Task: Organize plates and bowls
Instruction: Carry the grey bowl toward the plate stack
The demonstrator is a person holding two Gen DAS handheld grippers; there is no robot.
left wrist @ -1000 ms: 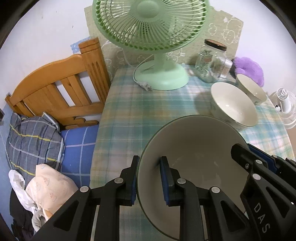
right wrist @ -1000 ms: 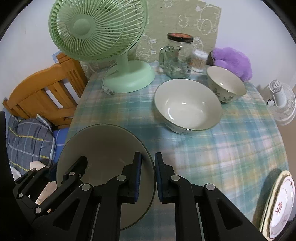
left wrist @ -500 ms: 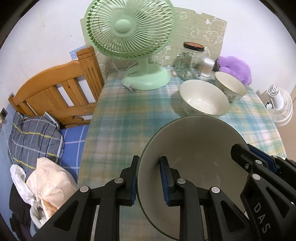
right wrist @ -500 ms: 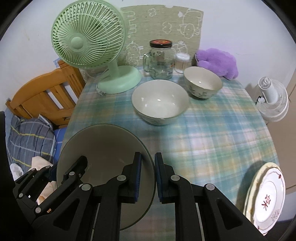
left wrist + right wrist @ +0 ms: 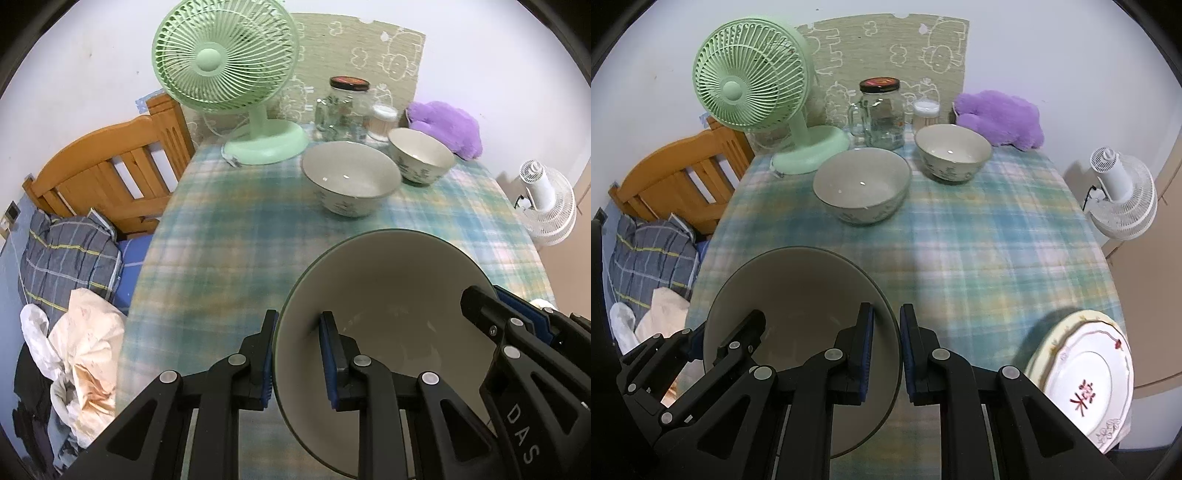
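Note:
Both grippers hold one large grey bowl (image 5: 388, 306) above the near part of the plaid table. My left gripper (image 5: 298, 358) is shut on its left rim. My right gripper (image 5: 886, 349) is shut on its right rim; the bowl shows in the right wrist view too (image 5: 798, 295). A medium floral bowl (image 5: 862, 188) and a smaller floral bowl (image 5: 953, 151) stand at the far side, side by side and apart; both also show in the left wrist view, medium (image 5: 351, 177) and smaller (image 5: 421, 155). Stacked plates (image 5: 1086, 373) sit at the near right edge.
A green desk fan (image 5: 753, 88), a glass jar (image 5: 881, 110), a small white-lidded container (image 5: 926, 112) and a purple plush (image 5: 1001, 118) line the far edge. A wooden bed frame (image 5: 110, 166) with bedding lies left of the table. A white fan (image 5: 1123, 192) stands right.
Both grippers have pulled back and up with the large bowl. The far bowls, fan and jar now look smaller and farther off, and the plates have come into fuller view.

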